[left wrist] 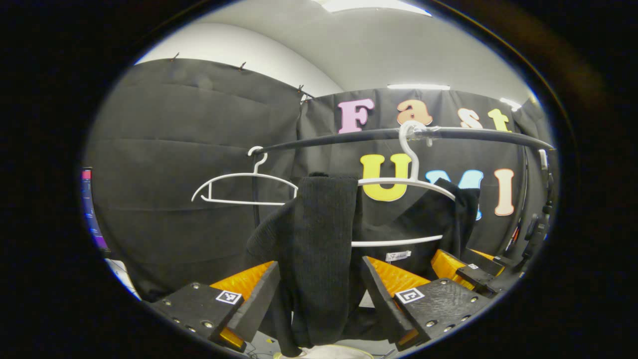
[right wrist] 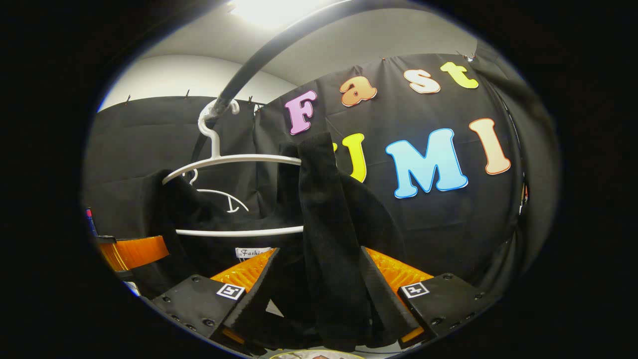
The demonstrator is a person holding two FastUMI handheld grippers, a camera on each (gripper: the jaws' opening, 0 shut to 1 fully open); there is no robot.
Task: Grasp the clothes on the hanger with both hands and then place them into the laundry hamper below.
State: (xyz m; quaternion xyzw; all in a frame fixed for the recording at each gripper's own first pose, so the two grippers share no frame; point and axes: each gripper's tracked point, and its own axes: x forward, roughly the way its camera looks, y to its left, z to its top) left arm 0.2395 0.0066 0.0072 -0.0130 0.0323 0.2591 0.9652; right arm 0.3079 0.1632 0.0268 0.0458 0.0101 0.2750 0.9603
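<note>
Black knit clothes [left wrist: 324, 234] hang draped over a white hanger [left wrist: 398, 185] on the dark rail [left wrist: 448, 132] of the booth, with a small white label [left wrist: 398, 256] showing below the hanger's lower bar. In the left gripper view, my left gripper [left wrist: 319, 299] stands open around one hanging fold; the cloth sits between the fingers (whether either finger touches it, I cannot tell). In the right gripper view, my right gripper [right wrist: 319, 299] is likewise spread around the other fold, the fabric running down between its fingers. My other gripper shows at the far side of each view, beside the garment. A second white hanger [left wrist: 239, 187], bare, hangs farther along the rail.
</note>
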